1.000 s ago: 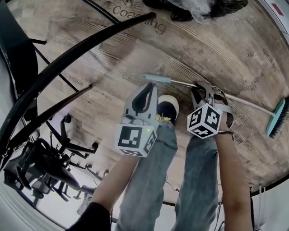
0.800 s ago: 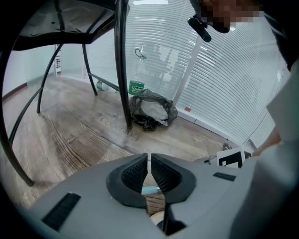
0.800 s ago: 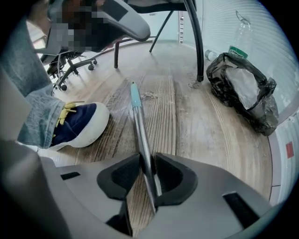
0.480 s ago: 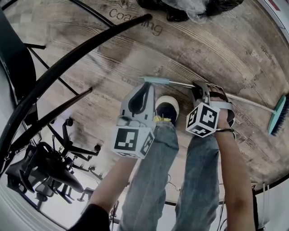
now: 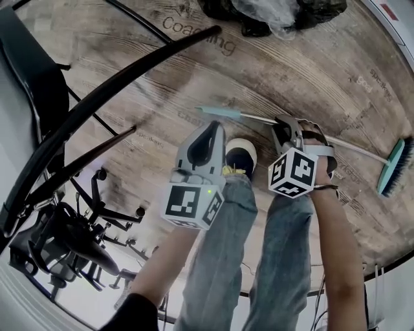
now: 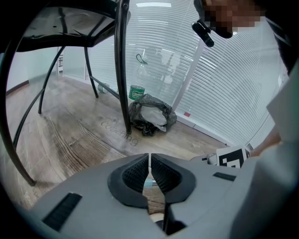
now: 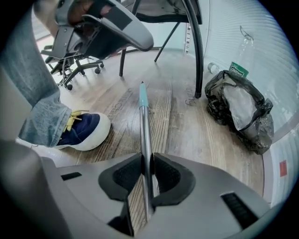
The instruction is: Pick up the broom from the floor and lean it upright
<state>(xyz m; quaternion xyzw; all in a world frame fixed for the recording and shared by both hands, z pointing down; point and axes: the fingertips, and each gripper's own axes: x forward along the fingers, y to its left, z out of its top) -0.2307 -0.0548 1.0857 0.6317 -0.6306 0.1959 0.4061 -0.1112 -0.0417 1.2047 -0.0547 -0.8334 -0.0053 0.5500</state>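
The broom lies across the wood floor, its metal handle [image 5: 259, 118] ending in a teal grip at the left and its teal head [image 5: 392, 168] at the right edge. My right gripper [image 5: 288, 127] points steeply down over the handle's middle. In the right gripper view the handle [image 7: 144, 121] runs between the pads of the right gripper [image 7: 146, 173], whose jaws are closing and press on it from both sides. My left gripper [image 5: 210, 131] hovers to the left above a shoe, and in the left gripper view the left gripper [image 6: 149, 173] is shut with nothing in it.
A black rubbish bag [image 5: 272, 13] and a plastic bottle [image 6: 137, 87] sit by the blinds. Curved black table legs [image 5: 116, 71] cross the left side, with an office chair [image 5: 71, 233] beyond. The person's shoe [image 7: 79, 133] stands beside the handle.
My right gripper's jaws have drawn in onto the broom handle. The handle's teal end and the broom head have shifted slightly. The left gripper has hardly moved.
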